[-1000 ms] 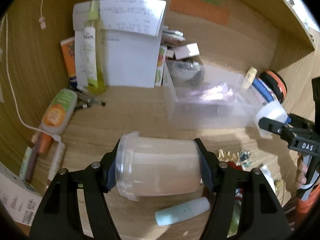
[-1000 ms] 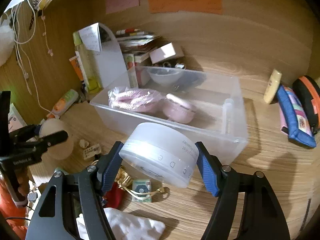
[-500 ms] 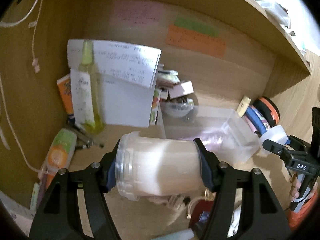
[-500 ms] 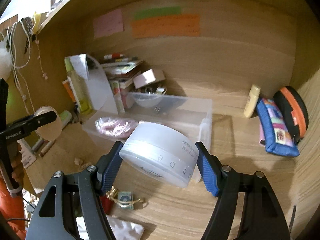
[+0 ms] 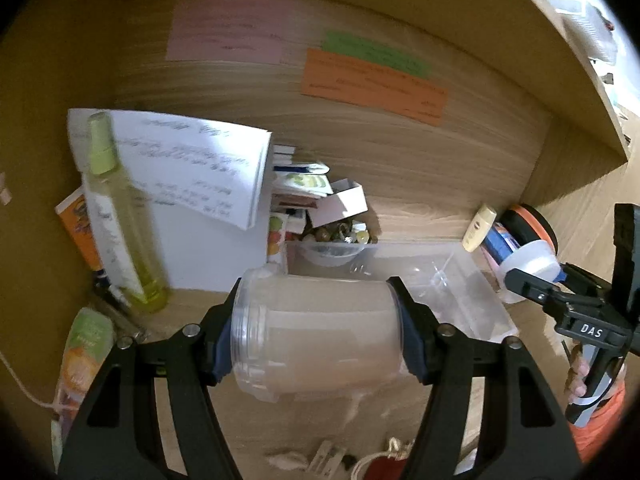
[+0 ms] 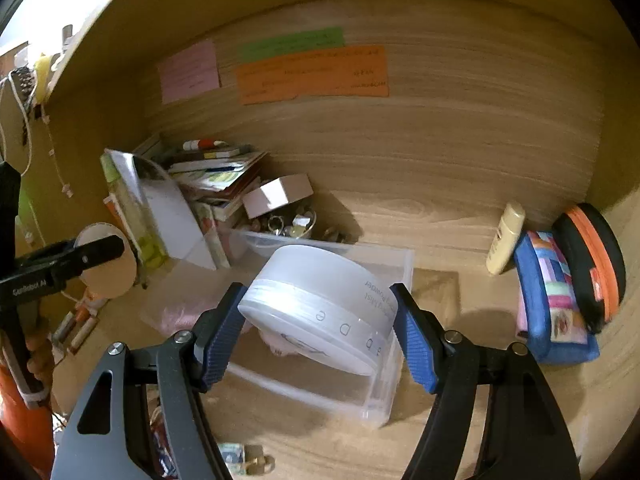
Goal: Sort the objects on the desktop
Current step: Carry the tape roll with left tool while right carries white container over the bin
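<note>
Left claw gripped a clear jar sideways above the table. Right claw clamped a white tub, tilted, over the bin near the table's back edge.

Pink note, green note and orange note stick on the desk's wooden back wall; white cords hang at its left side.

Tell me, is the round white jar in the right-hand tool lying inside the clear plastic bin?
No. The round white jar is clamped between the right tool's blue pads, held in the air above the clear plastic bin.
</note>
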`<state>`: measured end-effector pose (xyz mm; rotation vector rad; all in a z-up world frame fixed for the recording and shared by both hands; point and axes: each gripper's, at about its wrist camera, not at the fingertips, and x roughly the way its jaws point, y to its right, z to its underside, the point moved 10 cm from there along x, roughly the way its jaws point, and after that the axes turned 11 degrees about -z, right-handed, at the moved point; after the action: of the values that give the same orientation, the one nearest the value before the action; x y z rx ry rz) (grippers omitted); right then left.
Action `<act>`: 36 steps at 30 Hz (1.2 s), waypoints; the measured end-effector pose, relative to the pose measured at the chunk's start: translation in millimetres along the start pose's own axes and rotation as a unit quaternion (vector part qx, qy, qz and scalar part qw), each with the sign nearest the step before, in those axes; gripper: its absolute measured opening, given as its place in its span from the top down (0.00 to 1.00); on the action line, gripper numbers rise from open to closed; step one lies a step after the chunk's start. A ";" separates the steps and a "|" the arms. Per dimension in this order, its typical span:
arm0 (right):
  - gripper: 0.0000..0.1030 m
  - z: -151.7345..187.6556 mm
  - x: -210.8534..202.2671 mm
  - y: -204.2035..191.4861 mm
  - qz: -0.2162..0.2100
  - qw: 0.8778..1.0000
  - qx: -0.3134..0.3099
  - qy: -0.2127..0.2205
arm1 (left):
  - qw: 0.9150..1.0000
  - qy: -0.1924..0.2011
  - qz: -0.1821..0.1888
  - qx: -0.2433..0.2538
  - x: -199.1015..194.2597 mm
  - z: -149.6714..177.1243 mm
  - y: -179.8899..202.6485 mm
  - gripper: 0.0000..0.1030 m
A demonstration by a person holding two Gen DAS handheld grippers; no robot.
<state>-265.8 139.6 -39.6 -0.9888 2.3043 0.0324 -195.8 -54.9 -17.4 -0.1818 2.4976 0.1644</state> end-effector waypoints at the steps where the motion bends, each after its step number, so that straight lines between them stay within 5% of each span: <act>1: 0.34 -2.4 3.5 2.2 -0.001 1.000 0.004 -0.001 | 1.000 -0.001 0.001 0.001 4.1 -2.1 2.5 0.36; 16: 0.34 13.0 78.4 25.3 0.000 0.998 0.039 -0.057 | 0.999 -0.049 0.013 0.017 69.6 -2.9 40.4 0.36; 36: 0.34 35.1 94.5 26.5 0.039 0.997 -0.005 -0.073 | 0.995 -0.072 -0.009 0.067 106.5 23.3 64.0 0.36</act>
<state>-314.1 106.5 -125.8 -0.8710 2.2086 0.1443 -278.0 2.0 -94.8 -0.1312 2.3527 0.0015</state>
